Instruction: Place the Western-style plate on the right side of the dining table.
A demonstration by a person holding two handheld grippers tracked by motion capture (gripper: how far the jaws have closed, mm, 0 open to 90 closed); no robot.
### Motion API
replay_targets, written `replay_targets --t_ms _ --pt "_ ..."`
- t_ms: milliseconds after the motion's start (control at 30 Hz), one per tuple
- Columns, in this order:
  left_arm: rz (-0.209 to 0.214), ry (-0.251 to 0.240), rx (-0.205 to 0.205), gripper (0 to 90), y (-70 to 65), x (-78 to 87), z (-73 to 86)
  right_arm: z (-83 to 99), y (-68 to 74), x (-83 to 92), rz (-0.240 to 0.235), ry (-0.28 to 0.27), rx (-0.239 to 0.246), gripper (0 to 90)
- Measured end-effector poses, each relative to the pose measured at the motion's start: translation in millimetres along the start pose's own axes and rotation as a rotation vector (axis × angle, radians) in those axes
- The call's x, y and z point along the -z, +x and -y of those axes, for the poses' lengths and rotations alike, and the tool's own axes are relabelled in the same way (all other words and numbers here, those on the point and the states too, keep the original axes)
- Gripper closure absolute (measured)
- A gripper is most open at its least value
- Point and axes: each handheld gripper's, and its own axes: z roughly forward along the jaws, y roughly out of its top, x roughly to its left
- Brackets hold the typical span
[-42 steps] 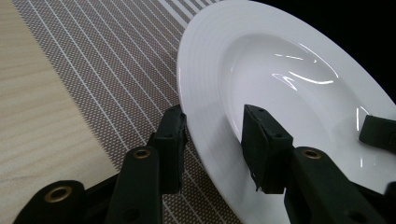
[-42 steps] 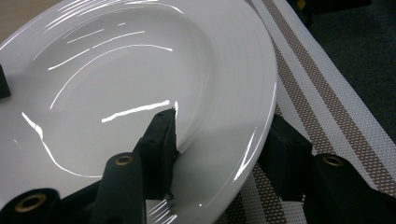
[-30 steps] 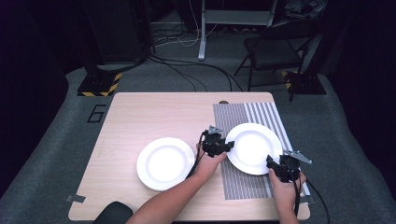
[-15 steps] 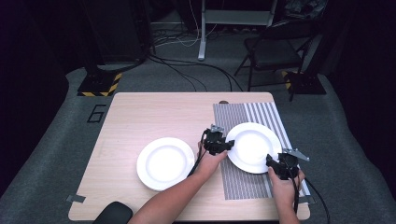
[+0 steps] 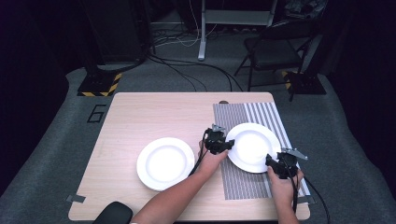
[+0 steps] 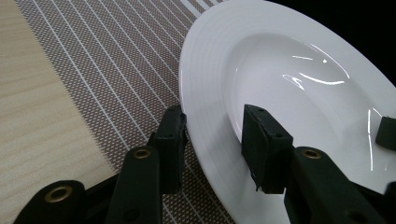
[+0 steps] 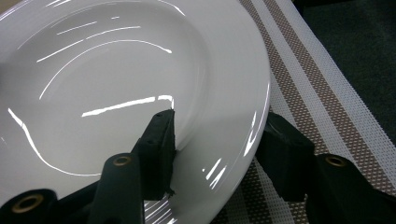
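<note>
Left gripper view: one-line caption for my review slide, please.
Left tool straddles the near rim of a white plate, one jaw inside, one outside, over a striped placemat.

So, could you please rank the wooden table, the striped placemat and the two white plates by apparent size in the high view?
1. Light wooden table
2. Brown-and-white striped placemat
3. Round white plate on the placemat and round white plate on bare wood: alike, unranked.

A pale wood counter [image 5: 154, 112] stands on grey carpet [image 5: 355, 154] in a dim room whose edges fall into darkness. Beyond its far edge, black cables [image 5: 187, 70] trail across the floor past a yellow-and-black striped base [image 5: 99, 86], a pale metal stand [image 5: 202, 32] and a dark folding chair [image 5: 275, 49]. A figure six [image 5: 97, 113] is marked on the carpet beside the counter's far left corner.
</note>
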Motion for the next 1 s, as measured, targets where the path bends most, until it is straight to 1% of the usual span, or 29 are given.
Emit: replay_targets --t_ms 100,233,300,400,467,500,533,700,800,833,900,967,1000 --pt "-0.01 0.001 -0.005 60.4 0.3 -1.5 0.0 -0.5 0.0 -1.9 0.007 -0.003 0.002 47.8" --pt "-0.012 0.006 -0.004 60.5 1.0 -3.6 0.0 -0.5 -0.4 -4.8 0.019 0.0 0.013 47.8" --pt "-0.014 0.005 -0.003 60.4 1.1 -4.4 0.0 -0.7 -1.0 -5.3 0.013 0.001 0.01 47.8" --pt "-0.016 0.005 -0.008 60.3 1.2 -5.8 0.2 -1.4 -1.7 -6.1 0.018 -0.001 0.01 47.9" --pt "-0.024 0.007 -0.008 60.0 1.0 -6.6 0.3 -2.1 -1.9 -6.1 0.018 0.001 0.012 48.0" --pt "-0.021 0.012 -0.011 59.7 1.1 -6.8 0.4 -2.1 -1.7 -6.3 0.018 -0.001 0.011 48.0" --pt "-0.02 0.011 -0.001 59.7 0.4 -7.1 0.7 -2.1 -1.7 -6.3 0.018 -0.001 0.011 48.0" --pt "-0.019 0.011 -0.009 59.5 0.5 -9.2 1.1 -2.1 -0.4 -5.2 0.029 -0.002 0.014 48.1" --pt "-0.017 0.015 -0.013 59.1 -0.3 -10.9 1.8 -1.5 -2.2 -4.5 0.031 -0.005 0.013 48.3" --pt "-0.016 0.016 -0.01 59.1 -1.1 -11.3 2.0 -1.3 -2.4 -4.1 0.032 -0.005 0.003 48.4" --pt "-0.011 0.013 -0.006 59.0 -2.1 -12.3 2.2 -1.3 -3.5 -3.5 0.035 -0.007 0.009 48.4" --pt "-0.014 0.014 -0.022 58.9 -2.5 -13.0 2.2 -1.0 -4.2 -3.2 0.034 -0.005 0.002 48.4" --pt "-0.015 0.012 -0.019 58.8 -3.3 -13.4 2.4 -0.9 -4.9 -3.0 0.035 -0.007 0.004 48.5"
